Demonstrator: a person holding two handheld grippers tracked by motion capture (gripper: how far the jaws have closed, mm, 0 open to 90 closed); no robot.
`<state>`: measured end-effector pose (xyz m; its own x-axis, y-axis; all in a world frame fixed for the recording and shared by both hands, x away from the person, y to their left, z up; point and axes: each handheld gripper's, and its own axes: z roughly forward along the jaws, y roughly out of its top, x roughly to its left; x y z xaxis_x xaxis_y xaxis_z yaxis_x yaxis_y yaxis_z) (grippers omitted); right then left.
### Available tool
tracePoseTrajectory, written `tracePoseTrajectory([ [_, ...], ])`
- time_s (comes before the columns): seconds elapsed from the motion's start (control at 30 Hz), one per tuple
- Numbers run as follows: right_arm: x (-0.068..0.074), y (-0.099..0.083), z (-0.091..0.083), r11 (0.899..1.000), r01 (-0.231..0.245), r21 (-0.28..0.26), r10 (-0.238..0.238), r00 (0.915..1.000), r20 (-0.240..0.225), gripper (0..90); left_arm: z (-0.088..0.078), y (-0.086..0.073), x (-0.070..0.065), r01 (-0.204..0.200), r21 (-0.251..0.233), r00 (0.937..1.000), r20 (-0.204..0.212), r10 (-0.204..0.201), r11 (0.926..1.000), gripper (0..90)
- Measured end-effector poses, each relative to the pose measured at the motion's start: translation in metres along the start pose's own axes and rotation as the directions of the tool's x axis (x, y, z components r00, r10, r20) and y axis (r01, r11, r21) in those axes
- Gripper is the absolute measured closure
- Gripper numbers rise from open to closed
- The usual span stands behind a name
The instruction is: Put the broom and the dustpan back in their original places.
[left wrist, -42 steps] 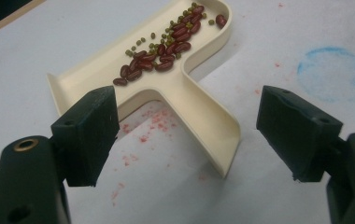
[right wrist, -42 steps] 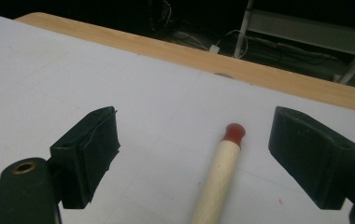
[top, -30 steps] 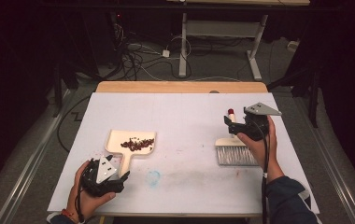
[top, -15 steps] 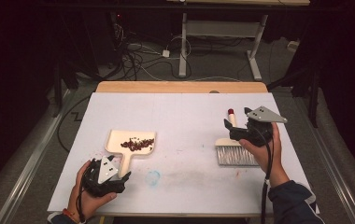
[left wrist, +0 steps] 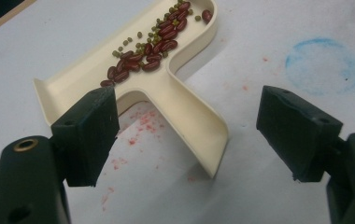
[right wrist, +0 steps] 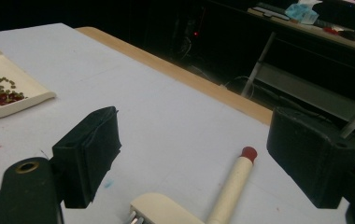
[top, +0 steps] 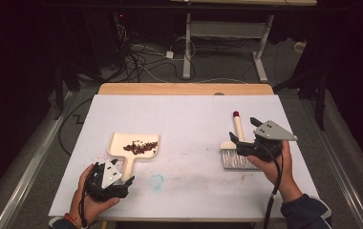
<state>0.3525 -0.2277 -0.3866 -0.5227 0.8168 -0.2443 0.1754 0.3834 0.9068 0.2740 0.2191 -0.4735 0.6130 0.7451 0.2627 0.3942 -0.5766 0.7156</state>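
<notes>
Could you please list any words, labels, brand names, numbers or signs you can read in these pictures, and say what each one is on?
There is no readable text in any view.
The dustpan, the brush, and the left gripper and right gripper carry no print or label.
The table bears only a blue ring mark and red smudges; these are stains, not writing.
The items on the far desk in the right gripper view are too small and blurred to read.

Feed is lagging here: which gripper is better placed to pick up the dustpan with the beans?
Left. The left gripper hangs open with the dustpan handle between its jaws; the right gripper is across the table over the brush.
</notes>
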Motion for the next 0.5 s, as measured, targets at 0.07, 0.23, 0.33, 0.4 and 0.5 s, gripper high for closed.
tracePoseTrajectory([
  [0.07, 0.003, -0.002, -0.004, 1.000, 0.008, -0.005, -0.008, 1.0000, -0.004, 17.8, 0.000, 0.000, 0.000, -0.001, 0.000, 1.0000, 0.000, 0.001, 1.0000, 20.5],
  [0.23, 0.007, -0.009, -0.013, 1.000, 0.022, -0.014, -0.022, 0.9997, -0.012, 18.1, 0.000, 0.000, -0.001, -0.003, 0.000, 1.0000, 0.001, 0.003, 1.0000, 20.5],
  [0.33, 0.009, -0.013, -0.018, 0.999, 0.028, -0.024, -0.029, 0.9994, -0.020, 18.0, 0.000, 0.000, -0.001, -0.003, 0.002, 1.0000, 0.002, 0.003, 1.0000, 20.5],
  [0.4, 0.011, -0.016, -0.020, 0.999, 0.039, -0.025, -0.039, 0.9990, -0.020, 18.0, 0.000, 0.000, -0.001, -0.005, 0.003, 1.0000, 0.003, 0.005, 1.0000, 20.5],
  [0.5, 0.014, -0.021, -0.024, 0.998, 0.051, -0.034, -0.051, 0.9987, -0.009, 18.0, 0.001, 0.001, -0.002, -0.010, 0.002, 0.9999, 0.005, 0.010, 0.9999, 20.5],
])
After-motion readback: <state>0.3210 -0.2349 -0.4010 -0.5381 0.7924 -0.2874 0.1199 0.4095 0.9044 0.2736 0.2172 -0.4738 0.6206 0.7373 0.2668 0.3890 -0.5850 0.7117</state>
